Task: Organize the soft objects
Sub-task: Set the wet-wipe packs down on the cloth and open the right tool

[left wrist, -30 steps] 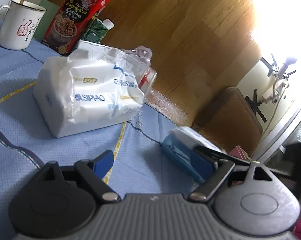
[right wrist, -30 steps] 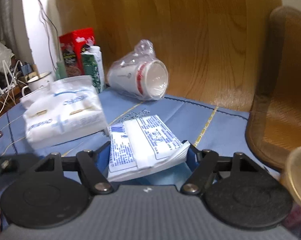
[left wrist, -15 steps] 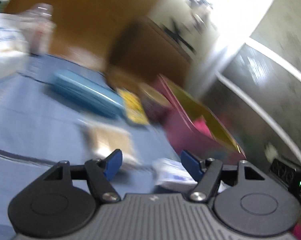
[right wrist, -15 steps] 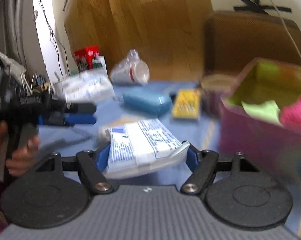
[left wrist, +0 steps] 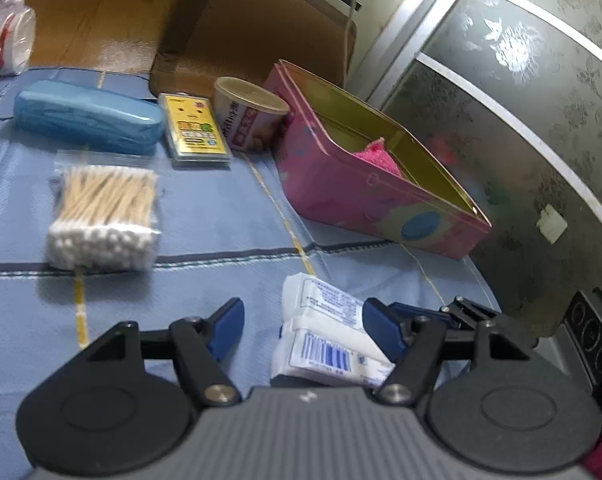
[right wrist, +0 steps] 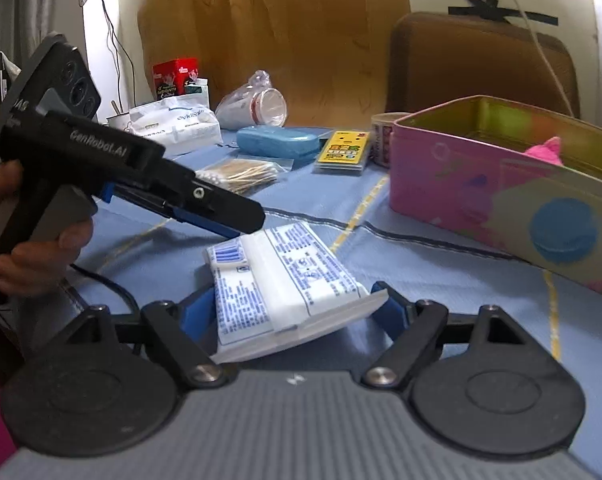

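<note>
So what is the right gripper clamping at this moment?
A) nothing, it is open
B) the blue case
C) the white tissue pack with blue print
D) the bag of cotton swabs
C: in the right wrist view the right gripper pinches the white tissue pack from both sides.

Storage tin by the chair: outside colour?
Pink tin with a blue circle; clearest in the right wrist view.

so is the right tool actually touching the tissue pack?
Touching. In the right wrist view both blue fingers press the sides of the tissue pack, held by the right tool above the blue cloth.
</note>
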Demonstrator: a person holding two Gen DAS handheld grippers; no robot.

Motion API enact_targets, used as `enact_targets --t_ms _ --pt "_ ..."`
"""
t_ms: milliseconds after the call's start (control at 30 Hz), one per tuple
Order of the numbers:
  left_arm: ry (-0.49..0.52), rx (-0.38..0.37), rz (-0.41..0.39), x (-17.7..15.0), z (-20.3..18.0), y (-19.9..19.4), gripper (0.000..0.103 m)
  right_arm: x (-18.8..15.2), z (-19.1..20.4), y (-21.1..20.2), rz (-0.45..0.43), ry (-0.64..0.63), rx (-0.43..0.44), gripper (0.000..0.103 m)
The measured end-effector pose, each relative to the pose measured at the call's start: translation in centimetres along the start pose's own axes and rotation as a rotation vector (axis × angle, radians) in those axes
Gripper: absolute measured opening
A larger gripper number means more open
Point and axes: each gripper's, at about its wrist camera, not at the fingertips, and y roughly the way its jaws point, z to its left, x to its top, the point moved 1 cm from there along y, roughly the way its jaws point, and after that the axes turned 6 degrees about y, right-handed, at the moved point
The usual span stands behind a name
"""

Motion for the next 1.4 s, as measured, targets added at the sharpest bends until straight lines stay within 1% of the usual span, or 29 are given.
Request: enact_targets --t_ms 133,233,333,400,433,533,633,733,833,1000,1033,1100,1200,1300,1400 --pt "0.048 0.018 0.010 -0.1 -1.3 0.8 0.069 -0.7 -0.1 -0.7 -0.029 -0.025 -0.055 0.090" --pt "0.076 0.047 0.010 -0.1 -2.0 1.2 0.070 -1.1 -0.6 -1.2 -0.057 -0.035 -0.109 0.090" --pt "0.101 0.084 0.010 0.0 -2.7 1.4 0.070 -1.4 -1.3 -1.6 -0.090 -0.029 -0.200 0.090" --pt "0.112 0.116 0.014 0.1 -3.1 1.5 0.070 -1.4 -2.2 -1.8 -0.096 0.001 -0.247 0.090" --pt "0.116 0.142 0.019 0.2 -3.2 1.5 0.070 -1.3 -2.6 -2.0 -0.099 0.018 -0.251 0.090" --pt "0.125 0.230 0.023 0.4 -3.1 1.1 0.076 -1.2 -3.0 -2.7 -0.122 0.061 -0.242 0.090" --pt "0.128 0.317 0.017 0.3 -2.7 0.7 0.077 -1.0 -2.8 -3.1 -0.145 0.080 -0.249 0.090" --pt "0.129 0.379 0.009 0.1 -2.2 0.2 0.077 -0.7 -2.7 -3.0 -0.149 0.135 -0.267 0.090" --pt "0.125 0.423 0.005 0.0 -1.8 -0.3 0.077 -0.6 -2.9 -2.8 -0.145 0.208 -0.272 0.090" --pt "0.133 0.469 -0.013 -0.4 -1.4 -0.8 0.078 -0.8 -3.2 -2.5 -0.106 0.301 -0.264 0.090" --pt "0.136 0.474 -0.014 -0.4 -1.3 -0.8 0.081 -0.8 -3.0 -2.5 -0.107 0.303 -0.269 0.091" --pt "0.140 0.484 -0.020 -0.5 -1.2 -0.9 0.082 -0.8 -2.8 -2.4 -0.096 0.298 -0.266 0.092" --pt "0.142 0.489 -0.026 -0.6 -1.0 -1.0 0.083 -0.9 -2.5 -2.3 -0.085 0.293 -0.252 0.098" --pt "0.148 0.491 -0.030 -0.8 -0.8 -1.1 0.084 -1.1 -2.3 -2.2 -0.096 0.300 -0.244 0.103" --pt "0.155 0.493 -0.033 -0.9 -0.9 -1.0 0.087 -1.5 -2.0 -2.2 -0.120 0.293 -0.255 0.103"
